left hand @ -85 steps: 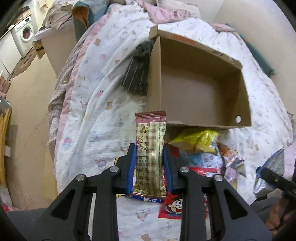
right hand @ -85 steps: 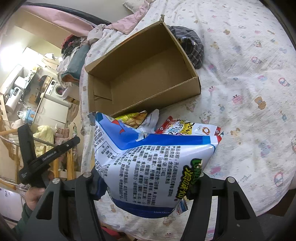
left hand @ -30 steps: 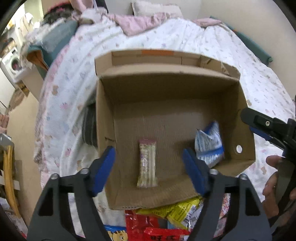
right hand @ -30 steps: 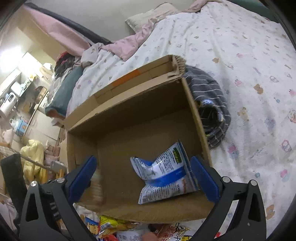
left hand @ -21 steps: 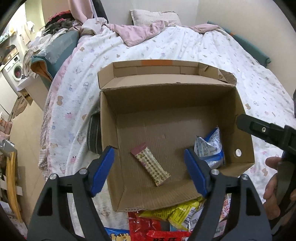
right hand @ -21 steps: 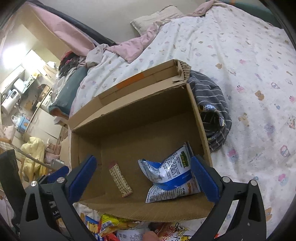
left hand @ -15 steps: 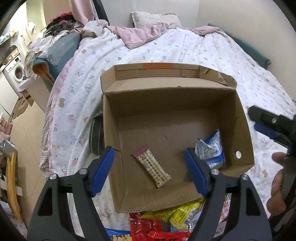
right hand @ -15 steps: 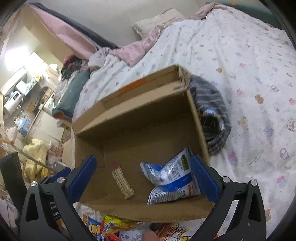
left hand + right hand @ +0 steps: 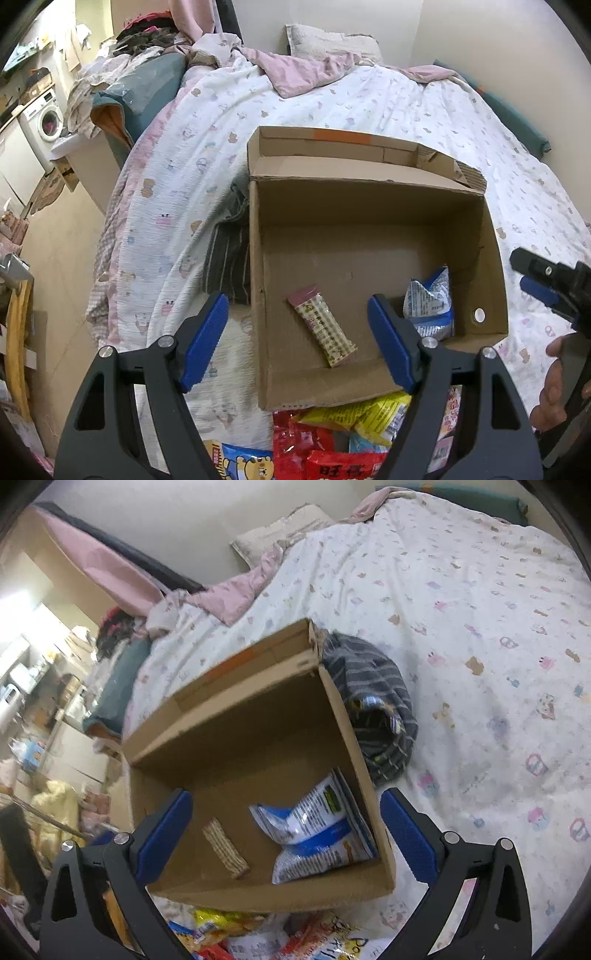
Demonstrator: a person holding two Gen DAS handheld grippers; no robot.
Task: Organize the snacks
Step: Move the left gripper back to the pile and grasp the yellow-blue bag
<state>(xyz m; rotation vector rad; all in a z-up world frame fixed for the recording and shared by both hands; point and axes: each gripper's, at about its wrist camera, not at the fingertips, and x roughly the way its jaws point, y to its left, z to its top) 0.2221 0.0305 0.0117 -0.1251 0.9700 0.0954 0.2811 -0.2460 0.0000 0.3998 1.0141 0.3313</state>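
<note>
An open cardboard box (image 9: 369,218) (image 9: 236,709) sits on the bed. Inside lie a plaid pink-and-cream snack bar (image 9: 322,325) (image 9: 225,848) and a blue-and-white chip bag (image 9: 428,302) (image 9: 317,830). My left gripper (image 9: 297,328) is open and empty above the box's near side. My right gripper (image 9: 286,823) is open and empty above the box's near edge; it also shows in the left wrist view (image 9: 546,284) at the right. A pile of loose snack packets (image 9: 343,435) (image 9: 258,938) lies on the bed in front of the box.
A dark striped cloth (image 9: 227,258) (image 9: 376,709) lies against the box's side. The bed has a white patterned sheet (image 9: 480,627), a pink blanket (image 9: 306,70) and a pillow (image 9: 328,44). The floor (image 9: 55,240), a washing machine (image 9: 46,118) and clutter lie beyond the bed's edge.
Both grippers let go of their snacks into the box, opened wide and drew back and up. The snack bar tipped over to lie diagonally on the box floor.
</note>
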